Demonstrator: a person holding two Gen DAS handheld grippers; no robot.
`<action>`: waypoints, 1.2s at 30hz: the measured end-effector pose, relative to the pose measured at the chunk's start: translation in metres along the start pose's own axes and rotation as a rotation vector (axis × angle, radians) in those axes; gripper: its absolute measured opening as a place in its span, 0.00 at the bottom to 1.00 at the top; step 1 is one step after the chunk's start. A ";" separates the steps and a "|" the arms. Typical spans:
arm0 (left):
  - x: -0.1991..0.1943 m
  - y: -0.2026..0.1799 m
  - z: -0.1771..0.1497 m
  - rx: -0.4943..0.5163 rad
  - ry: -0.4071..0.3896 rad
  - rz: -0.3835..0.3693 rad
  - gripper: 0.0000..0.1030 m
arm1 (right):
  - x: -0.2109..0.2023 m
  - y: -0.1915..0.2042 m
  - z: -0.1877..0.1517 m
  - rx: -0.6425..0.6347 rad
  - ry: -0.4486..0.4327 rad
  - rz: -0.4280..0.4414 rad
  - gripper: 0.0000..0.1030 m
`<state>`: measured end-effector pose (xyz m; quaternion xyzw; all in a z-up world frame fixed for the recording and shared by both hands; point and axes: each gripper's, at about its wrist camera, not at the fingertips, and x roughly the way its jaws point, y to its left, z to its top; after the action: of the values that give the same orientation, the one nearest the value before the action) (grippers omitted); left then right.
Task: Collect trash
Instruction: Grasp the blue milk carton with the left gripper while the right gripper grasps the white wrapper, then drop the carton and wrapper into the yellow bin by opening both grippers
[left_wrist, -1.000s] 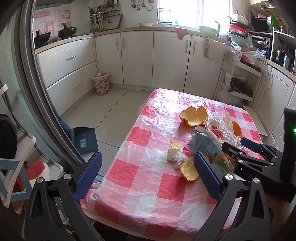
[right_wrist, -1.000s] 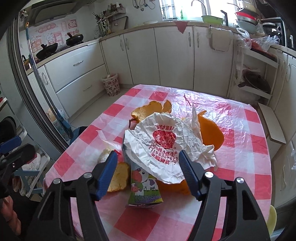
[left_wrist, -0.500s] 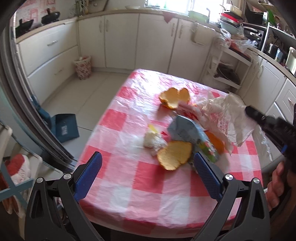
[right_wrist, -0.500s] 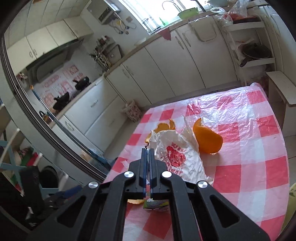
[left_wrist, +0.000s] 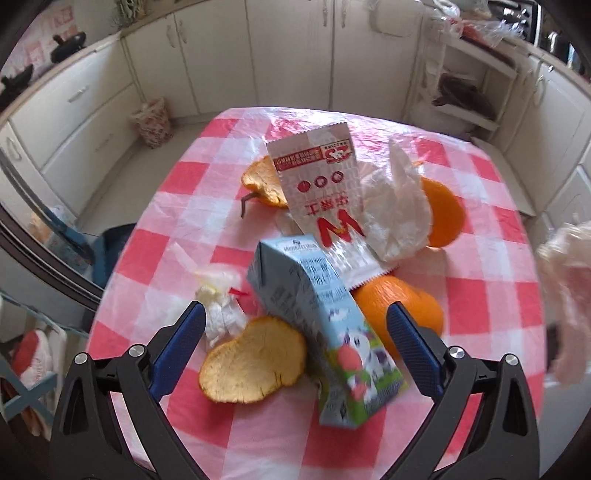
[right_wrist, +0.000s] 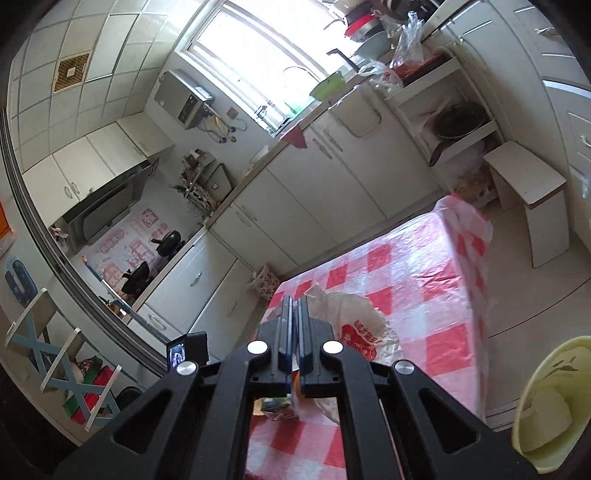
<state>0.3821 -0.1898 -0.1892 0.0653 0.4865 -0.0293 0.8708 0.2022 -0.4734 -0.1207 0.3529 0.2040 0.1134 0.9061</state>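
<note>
Two claws, two jobs right now. Your left gripper (left_wrist: 295, 347) hangs spread wide over the checked table (left_wrist: 491, 295), holding nothing, and the blue milk carton (left_wrist: 325, 332) lies right between its blue pads, a touch nearer the right-hand one. Watch the axis: the carton runs slantwise, top end up and away to the left, bottom end down toward you on the right, so the pads would meet its long sides at an angle unless you roll the wrist. A pale peel (left_wrist: 255, 363) sits against the carton's left flank, an orange (left_wrist: 399, 310) against its right; both crowd the closing path, I'd judge.

Your right gripper (right_wrist: 295, 325) is pressed together on the white printed plastic bag (right_wrist: 354, 328), pinching its thin film, and it's well clear of the pile, so the left hand is plainly the nearer one for the carton.

From the left camera you get the whole heap, including the paper wrapper (left_wrist: 321, 184) behind the carton. From the right camera you get the pale yellow bin (right_wrist: 550, 402) at the edge, which the left view doesn't show at all.
</note>
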 end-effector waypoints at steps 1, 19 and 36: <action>0.007 -0.003 0.002 -0.005 0.016 0.024 0.84 | -0.008 -0.010 0.002 0.012 -0.010 -0.019 0.03; -0.023 0.045 0.000 -0.170 -0.072 -0.357 0.32 | -0.055 -0.147 -0.003 0.238 -0.003 -0.451 0.03; -0.084 -0.021 -0.033 -0.025 -0.088 -0.785 0.32 | -0.089 -0.100 -0.001 0.218 -0.155 -0.544 0.62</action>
<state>0.3076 -0.2067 -0.1369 -0.1377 0.4372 -0.3566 0.8141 0.1289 -0.5763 -0.1644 0.3879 0.2320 -0.1831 0.8730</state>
